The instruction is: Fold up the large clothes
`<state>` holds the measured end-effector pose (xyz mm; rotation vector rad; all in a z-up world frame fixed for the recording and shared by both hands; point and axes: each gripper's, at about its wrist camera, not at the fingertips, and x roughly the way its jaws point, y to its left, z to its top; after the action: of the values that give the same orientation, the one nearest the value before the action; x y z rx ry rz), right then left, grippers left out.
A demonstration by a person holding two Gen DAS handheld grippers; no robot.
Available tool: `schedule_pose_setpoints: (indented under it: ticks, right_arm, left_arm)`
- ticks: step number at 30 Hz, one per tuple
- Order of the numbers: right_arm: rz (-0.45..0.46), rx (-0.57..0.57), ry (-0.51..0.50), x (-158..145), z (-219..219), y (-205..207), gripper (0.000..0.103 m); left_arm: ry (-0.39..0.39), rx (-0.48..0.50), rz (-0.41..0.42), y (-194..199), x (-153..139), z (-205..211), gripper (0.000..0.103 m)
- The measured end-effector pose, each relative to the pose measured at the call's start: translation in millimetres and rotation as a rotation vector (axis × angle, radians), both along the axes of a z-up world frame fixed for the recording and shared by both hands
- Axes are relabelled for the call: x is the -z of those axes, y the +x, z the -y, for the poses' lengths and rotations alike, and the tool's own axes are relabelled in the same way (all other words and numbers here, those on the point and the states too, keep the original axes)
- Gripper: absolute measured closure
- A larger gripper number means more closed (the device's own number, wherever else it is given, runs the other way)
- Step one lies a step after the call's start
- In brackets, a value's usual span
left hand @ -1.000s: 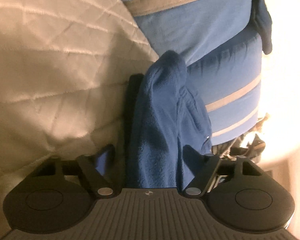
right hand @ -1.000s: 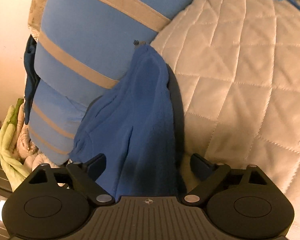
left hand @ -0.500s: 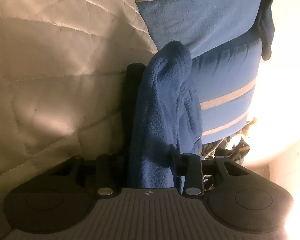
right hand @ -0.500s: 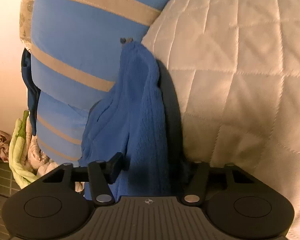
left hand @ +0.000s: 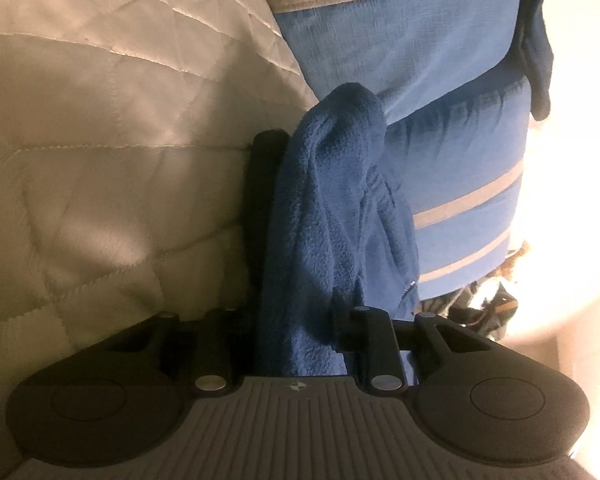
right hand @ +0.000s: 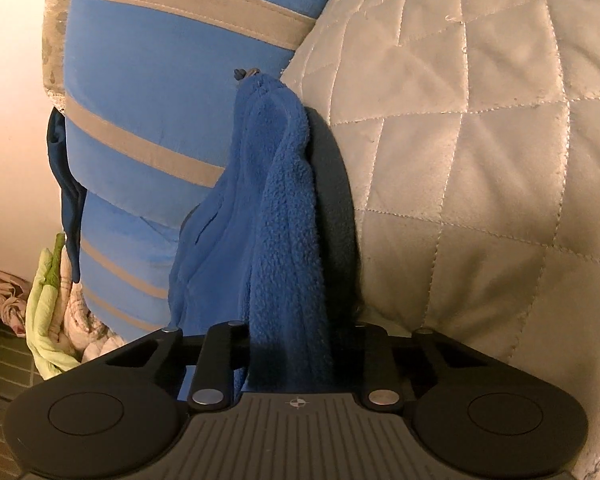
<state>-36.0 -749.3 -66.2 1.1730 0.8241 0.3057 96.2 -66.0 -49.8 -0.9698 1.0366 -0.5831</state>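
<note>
A blue fleece garment (left hand: 320, 200) lies bunched on a cream quilted bedspread (left hand: 100, 160) and runs away from me in a narrow ridge. My left gripper (left hand: 300, 320) is closing, its jaws drawn in on both sides of the fleece and pressing on it. In the right wrist view another bunched part of the blue fleece garment (right hand: 284, 208) rises the same way from the right gripper (right hand: 292, 340). This gripper is closing too, with the fabric pinched between its jaws. The fleece hides most of the fingers of both grippers.
A big blue cushion with tan stripes (left hand: 400, 40) (right hand: 160, 80) lies beside the quilted bedspread (right hand: 480, 160), just past the fleece. A dark navy cloth (right hand: 66, 184) hangs at its far side. Green and patterned laundry (right hand: 44, 312) is heaped on the dark tiled floor (right hand: 4, 352).
Both grippers have gone from wide open around the fleece to pinched on it. The fabric is squeezed into a narrower ridge. The right gripper sank slightly.
</note>
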Motion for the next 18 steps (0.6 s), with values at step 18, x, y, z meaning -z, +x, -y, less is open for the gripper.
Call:
schedule_pose_setpoints:
  ticks: [18]
  right_arm:
    - [-0.004,0.021,-0.544,-67.1,-57.7,-6.7,0.081]
  left_arm:
    - [0.499,-0.029,0.134,-17.4,-63.1,44.2,0.079]
